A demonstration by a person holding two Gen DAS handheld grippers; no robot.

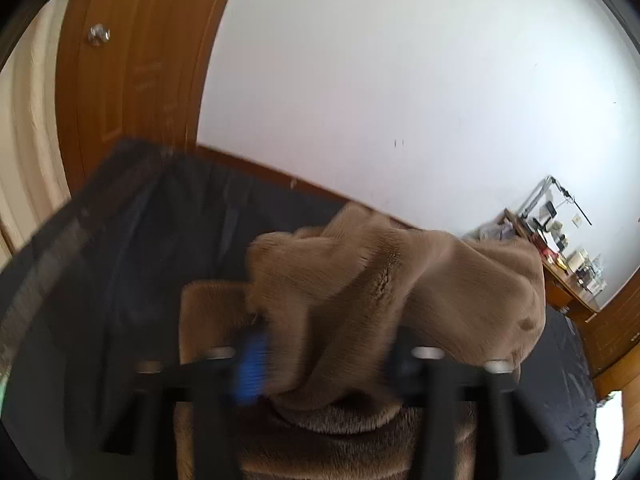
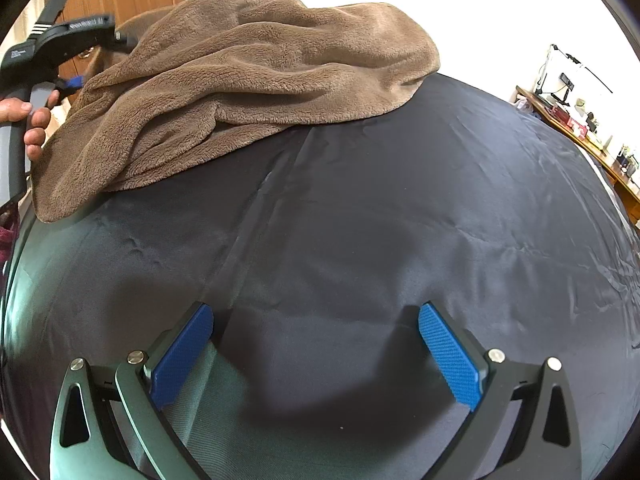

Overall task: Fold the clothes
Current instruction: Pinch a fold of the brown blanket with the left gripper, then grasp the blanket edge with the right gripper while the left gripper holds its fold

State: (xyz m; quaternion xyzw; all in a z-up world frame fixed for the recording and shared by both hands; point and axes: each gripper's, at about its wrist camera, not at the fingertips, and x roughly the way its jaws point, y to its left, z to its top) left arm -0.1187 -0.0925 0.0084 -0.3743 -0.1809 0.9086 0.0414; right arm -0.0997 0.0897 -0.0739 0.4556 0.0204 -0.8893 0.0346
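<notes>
Brown fleece garment (image 2: pixel 240 92) bunched in heap on black-covered surface (image 2: pixel 400 220), far-left part. Left gripper (image 1: pixel 316 360) clamped on fleece fold, lifted. Right gripper (image 2: pixel 316 356) wide apart, holding nothing, low over bare cover. Find 1 free edge with right; spread flat before folding.

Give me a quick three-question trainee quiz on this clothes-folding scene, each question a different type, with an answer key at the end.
1. True or false: the right gripper is clamped on the fuzzy brown fleece garment.
2. Multiple choice: the garment lies on A) a wooden floor, B) a dark blue-black sheet, C) a white towel.
3. Fill in: the left gripper has the garment bunched between its ____-padded fingers.

Key: 1 false, its jaws stand wide apart over bare sheet. 2 B. 3 blue.
</notes>
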